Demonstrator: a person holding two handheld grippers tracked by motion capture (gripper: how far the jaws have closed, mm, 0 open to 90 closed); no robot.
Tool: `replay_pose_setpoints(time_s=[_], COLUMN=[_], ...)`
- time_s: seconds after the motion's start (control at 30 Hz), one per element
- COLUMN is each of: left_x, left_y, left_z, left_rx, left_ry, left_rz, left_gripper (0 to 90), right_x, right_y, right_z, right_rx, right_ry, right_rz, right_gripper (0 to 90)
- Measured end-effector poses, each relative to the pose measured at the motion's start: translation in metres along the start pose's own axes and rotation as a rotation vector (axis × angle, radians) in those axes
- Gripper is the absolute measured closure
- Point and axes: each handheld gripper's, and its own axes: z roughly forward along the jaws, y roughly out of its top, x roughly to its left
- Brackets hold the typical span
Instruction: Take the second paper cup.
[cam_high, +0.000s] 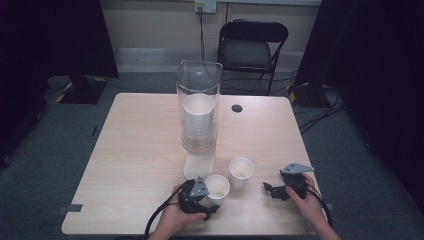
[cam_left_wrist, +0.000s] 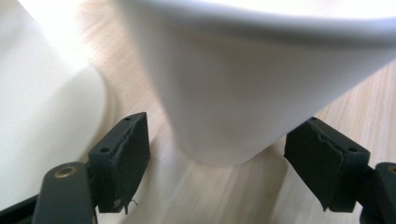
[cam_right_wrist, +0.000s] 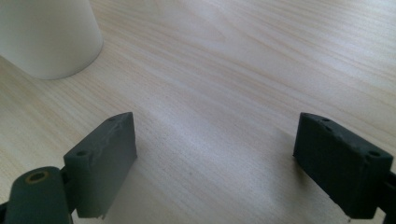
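Down near the front edge of the wooden table (cam_high: 140, 150), the left gripper (cam_high: 216, 196) sits against a white paper cup (cam_high: 218, 188), which stands upright on the surface just in front of the white base (cam_high: 198, 166) of the cup dispenser (cam_high: 199, 105). Seen along the left gripper's own jaws, the cup's tapered wall (cam_left_wrist: 243, 93) rises between the two black pads (cam_left_wrist: 123, 158), with a sliver of bare wood showing on each side of the cup's foot, so the pads stand apart and press on nothing. A second paper cup (cam_high: 241, 172) stands upright just to the right of the first, a little farther from the front edge, the two near each other but apart.

The right gripper (cam_high: 267, 189) rests low toward the front right corner, held in the person's right hand (cam_high: 309, 202), pointing left toward the second cup and well short of it. Its jaws are wide, with only bare wood grain between the pads (cam_right_wrist: 105, 161); the second cup's side (cam_right_wrist: 49, 37) shows at the upper left of the right gripper view. The clear dispenser tube holds a stack of cups (cam_high: 198, 117) near the table's middle, and a small dark grommet (cam_high: 237, 108) lies toward the back edge.
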Motion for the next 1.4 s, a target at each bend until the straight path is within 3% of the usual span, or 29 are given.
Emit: replay_pose_setpoints(time_s=[0.3, 0.5, 0.8, 0.87, 0.97, 1.0, 1.03, 1.13, 1.3, 1.4], left_x=[0.013, 0.025, 0.044, 0.049, 0.057, 0.059, 0.062, 0.067, 0.071, 0.070], left_y=[-0.015, -0.028, -0.049, -0.054, -0.062, -0.066, -0.068, -0.075, -0.080, -0.081], left_z=[-0.022, -0.041, -0.064, -0.070, -0.079, -0.082, -0.084, -0.089, -0.090, -0.090], left_rx=[0.028, 0.036, 0.019, 0.015, 0.011, 0.004, 0.007, -0.009, 0.020, 0.009], left_ry=[0.000, 0.031, 0.056, 0.067, 0.092, 0.096, 0.105, 0.119, 0.146, 0.146], left_rz=[-0.017, -0.027, -0.088, -0.090, -0.116, -0.143, -0.133, -0.164, -0.141, -0.137], left_gripper=[20.2, 17.5, 16.4, 16.4, 16.4, 16.4, 16.4, 16.3, 16.5, 16.0], right_x=[0.000, 0.000, 0.000, 0.000, 0.000, 0.000, 0.000, 0.000, 0.000, 0.000], right_y=[0.000, 0.000, 0.000, 0.000, 0.000, 0.000, 0.000, 0.000, 0.000, 0.000], right_z=[0.000, 0.000, 0.000, 0.000, 0.000, 0.000, 0.000, 0.000, 0.000, 0.000], right_rx=[0.000, 0.000, 0.000, 0.000, 0.000, 0.000, 0.000, 0.000, 0.000, 0.000], right_ry=[0.000, 0.000, 0.000, 0.000, 0.000, 0.000, 0.000, 0.000, 0.000, 0.000], right_rz=[0.000, 0.000, 0.000, 0.000, 0.000, 0.000, 0.000, 0.000, 0.000, 0.000], right_gripper=[12.6, 12.6, 12.6, 12.6, 12.6, 12.6, 12.6, 12.6, 12.6, 12.6])
